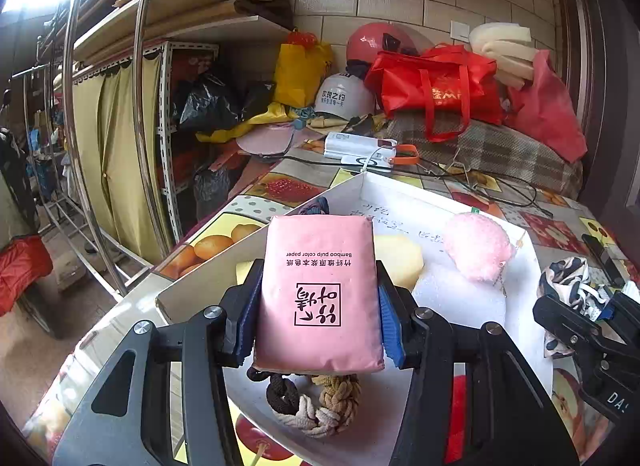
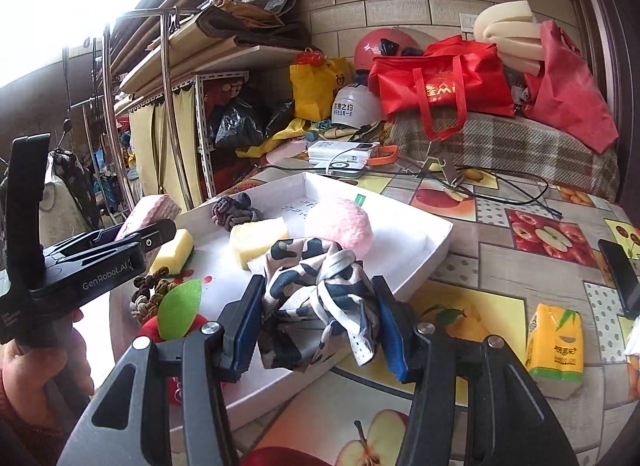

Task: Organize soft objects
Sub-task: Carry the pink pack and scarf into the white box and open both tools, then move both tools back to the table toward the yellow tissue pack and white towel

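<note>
a pink tissue pack (image 1: 320, 290) is clamped flat in the left gripper (image 1: 318, 322) above the white tray (image 1: 528, 262), likely for placing. a patterned scarf (image 2: 320, 298), bunched, is gripped by the right gripper (image 2: 320, 326) over the tray's near rim.

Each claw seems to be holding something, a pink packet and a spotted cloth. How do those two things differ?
The flat pink tissue packet is smooth, rectangular and one colour, with printed lettering; the crumpled black-and-white patterned cloth is bunched and shapeless. The packet sits squarely in the left gripper above the white tray; the cloth droops from the right gripper over the tray's near edge. Both are soft and squeezed between blue pads.
</note>
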Demonstrator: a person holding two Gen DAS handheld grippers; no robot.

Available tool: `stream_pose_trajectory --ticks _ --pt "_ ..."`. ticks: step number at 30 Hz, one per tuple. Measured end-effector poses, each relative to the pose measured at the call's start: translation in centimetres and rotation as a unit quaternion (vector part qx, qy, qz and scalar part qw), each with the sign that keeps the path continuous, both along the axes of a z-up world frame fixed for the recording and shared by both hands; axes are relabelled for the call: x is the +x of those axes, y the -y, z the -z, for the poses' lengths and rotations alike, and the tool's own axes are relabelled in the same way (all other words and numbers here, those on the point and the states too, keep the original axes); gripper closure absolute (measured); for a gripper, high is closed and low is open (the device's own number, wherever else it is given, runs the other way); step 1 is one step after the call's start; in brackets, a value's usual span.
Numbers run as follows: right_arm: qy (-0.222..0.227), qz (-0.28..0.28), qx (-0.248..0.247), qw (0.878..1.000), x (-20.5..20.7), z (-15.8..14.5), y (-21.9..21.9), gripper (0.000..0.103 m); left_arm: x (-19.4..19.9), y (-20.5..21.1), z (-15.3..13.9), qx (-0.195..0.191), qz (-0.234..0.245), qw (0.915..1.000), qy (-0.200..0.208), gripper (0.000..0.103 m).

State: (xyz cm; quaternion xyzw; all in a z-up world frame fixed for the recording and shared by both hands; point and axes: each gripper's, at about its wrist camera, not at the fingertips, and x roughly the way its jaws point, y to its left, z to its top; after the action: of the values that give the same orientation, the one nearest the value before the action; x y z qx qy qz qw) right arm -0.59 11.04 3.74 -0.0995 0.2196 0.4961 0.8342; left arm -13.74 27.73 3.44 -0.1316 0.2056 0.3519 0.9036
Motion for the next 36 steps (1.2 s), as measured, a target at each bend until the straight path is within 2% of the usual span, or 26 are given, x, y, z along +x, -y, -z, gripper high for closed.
stream_pose_trajectory --ticks 6,7,8,9,10,11,15,24,28,31,36 --pt "-0.002 -0.010 -0.040 0.999 0.0 0.5 -3.1 0.050 0.6 0.3 -0.1 0.013 0.007 0.9998 -0.014 0.051" --pt "-0.001 -0.016 -0.045 0.999 -0.2 0.6 -3.2 0.045 0.6 0.3 -0.1 0.014 0.006 0.9998 -0.014 0.047" --pt "0.003 -0.015 -0.044 0.999 -0.3 0.5 -3.1 0.030 0.6 0.4 -0.1 0.016 0.005 0.9998 -0.014 0.041" --pt "0.009 -0.013 -0.037 0.999 -0.5 0.4 -2.8 0.020 0.5 0.4 -0.2 0.017 0.004 0.9998 -0.013 0.016" --pt "0.012 -0.013 -0.029 0.999 -0.6 0.2 -2.4 0.015 0.4 0.2 -0.2 0.017 -0.005 0.9998 -0.012 0.003" --pt "0.014 -0.012 -0.021 1.000 -0.6 0.0 -2.2 0.015 0.2 0.1 -0.2 0.014 -0.006 0.9998 -0.008 0.000" --pt "0.020 -0.004 -0.009 1.000 -0.8 -0.5 -1.9 0.010 0.0 0.1 -0.4 0.017 -0.009 0.9998 -0.002 0.000" --pt "0.049 0.020 0.017 0.998 -1.2 -0.9 -0.7 0.010 -0.2 -0.2 -0.4 0.014 -0.021 0.9997 0.001 0.000" --pt "0.082 0.033 -0.004 0.996 -1.7 -0.8 0.5 0.010 -0.5 0.6 -0.7 0.033 -0.017 0.9992 0.013 0.000" --pt "0.106 0.053 -0.014 0.993 -1.4 -0.8 2.4 0.010 -0.5 2.0 -1.0 0.063 -0.007 0.9979 0.014 0.000" --pt "0.107 0.107 -0.012 0.988 0.9 -0.9 7.8 0.009 -0.2 5.5 -1.0 0.061 0.041 0.9971 0.022 0.000"
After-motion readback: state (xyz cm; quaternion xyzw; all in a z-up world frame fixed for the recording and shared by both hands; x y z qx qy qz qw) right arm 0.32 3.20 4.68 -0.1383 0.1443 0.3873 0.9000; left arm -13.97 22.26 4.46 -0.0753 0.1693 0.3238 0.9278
